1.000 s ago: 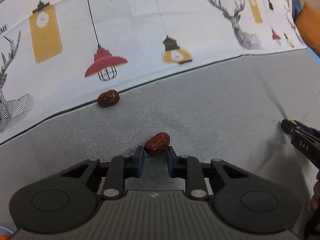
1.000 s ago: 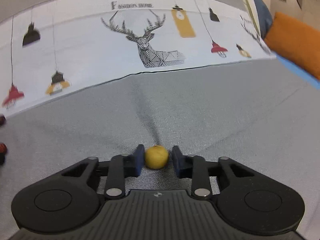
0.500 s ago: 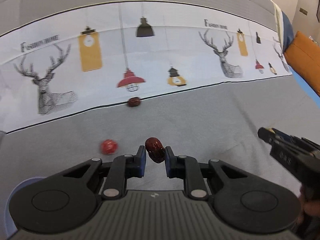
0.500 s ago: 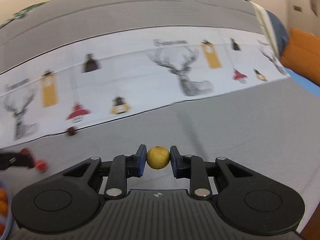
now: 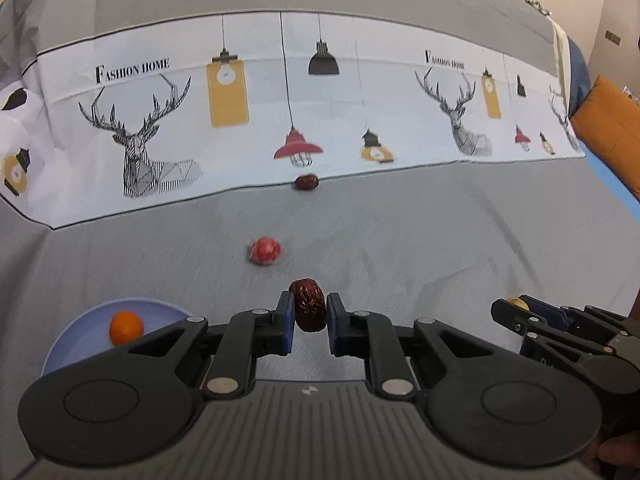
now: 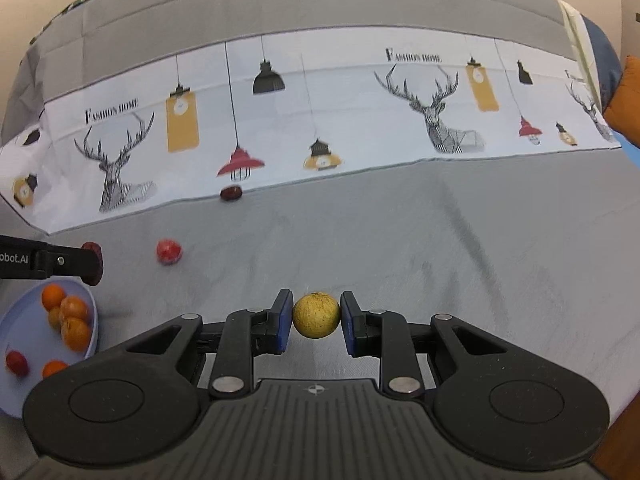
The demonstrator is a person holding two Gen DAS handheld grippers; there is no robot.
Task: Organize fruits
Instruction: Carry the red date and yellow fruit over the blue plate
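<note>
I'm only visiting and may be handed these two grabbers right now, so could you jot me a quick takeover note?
Left gripper: shut on a dried red date.
Right gripper: shut on a round yellow fruit.
Blue bowl, near left: already holds several small oranges and one red fruit.
Left on the grey cloth: a round red fruit and a second date by the printed band.
Next, probably: drop both held fruits in place, then fetch those two.

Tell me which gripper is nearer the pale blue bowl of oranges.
Left. The left gripper hangs just beyond the pale blue bowl's rim; the right gripper is farther right of it.
</note>
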